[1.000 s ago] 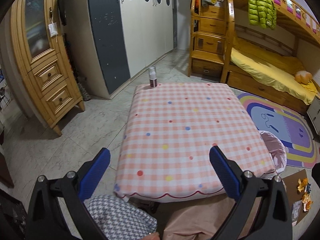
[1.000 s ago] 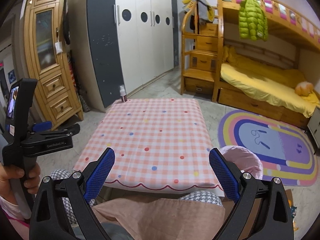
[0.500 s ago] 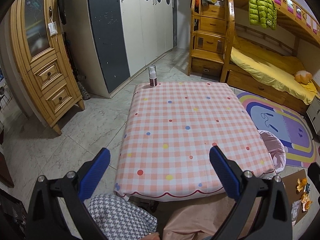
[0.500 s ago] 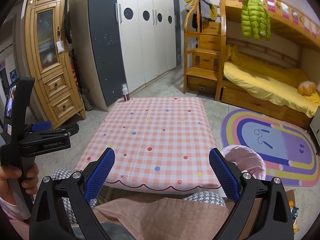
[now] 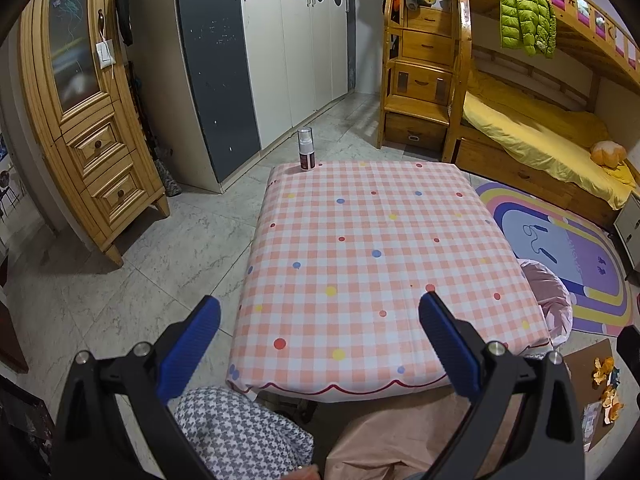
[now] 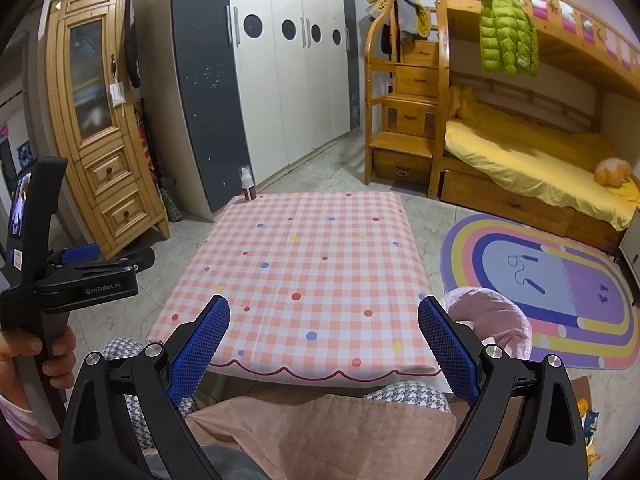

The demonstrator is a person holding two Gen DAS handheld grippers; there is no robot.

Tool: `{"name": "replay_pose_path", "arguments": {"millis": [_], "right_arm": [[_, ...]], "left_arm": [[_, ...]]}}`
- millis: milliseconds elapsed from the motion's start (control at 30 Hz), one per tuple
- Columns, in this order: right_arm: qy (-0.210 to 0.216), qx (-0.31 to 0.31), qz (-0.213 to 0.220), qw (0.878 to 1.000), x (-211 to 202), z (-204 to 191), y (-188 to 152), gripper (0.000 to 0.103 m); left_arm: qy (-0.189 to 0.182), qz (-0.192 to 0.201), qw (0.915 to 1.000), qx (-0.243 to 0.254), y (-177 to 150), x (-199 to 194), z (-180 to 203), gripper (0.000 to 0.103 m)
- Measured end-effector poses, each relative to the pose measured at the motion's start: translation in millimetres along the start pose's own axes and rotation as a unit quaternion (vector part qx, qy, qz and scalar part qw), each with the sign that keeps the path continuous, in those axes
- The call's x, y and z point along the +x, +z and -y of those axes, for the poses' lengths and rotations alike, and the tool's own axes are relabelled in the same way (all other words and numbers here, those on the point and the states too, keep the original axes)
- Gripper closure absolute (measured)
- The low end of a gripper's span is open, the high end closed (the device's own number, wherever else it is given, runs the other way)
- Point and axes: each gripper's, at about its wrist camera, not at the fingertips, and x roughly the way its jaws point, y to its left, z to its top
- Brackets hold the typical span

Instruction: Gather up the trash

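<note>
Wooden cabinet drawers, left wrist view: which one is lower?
The drawer just above the cabinet's feet. The other drawer sits above it, directly under the glass door.

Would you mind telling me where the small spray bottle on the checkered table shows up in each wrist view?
Left wrist view: the spray bottle stands upright at the table's far left corner, just left of centre, in the upper half.
Right wrist view: the spray bottle stands on that same corner, further left, near mid-height.
Shared landmark: the grey-and-white wardrobe behind it.
</note>
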Motion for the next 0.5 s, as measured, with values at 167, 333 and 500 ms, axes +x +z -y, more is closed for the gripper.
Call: {"name": "replay_pose_path", "arguments": {"millis": [167, 333, 500], "right_arm": [[-0.001, 0.004, -0.002, 1.0, 2.5, 1.8, -2.6, 0.009], [-0.002, 0.006, -0.002, 1.0, 3.1, 1.0, -3.3, 0.009], [-0.003, 0.007, -0.002, 1.0, 2.3, 1.8, -3.2, 0.009]], "left_arm": [[0.0, -0.001, 1.0, 0.0, 0.0, 0.2, 0.2, 0.007], [-0.001, -0.002, 1.0, 0.0, -0.6, 0.4, -0.6, 0.007], [-0.001, -0.002, 1.0, 0.0, -0.7, 1.0, -0.4, 0.007]]}}
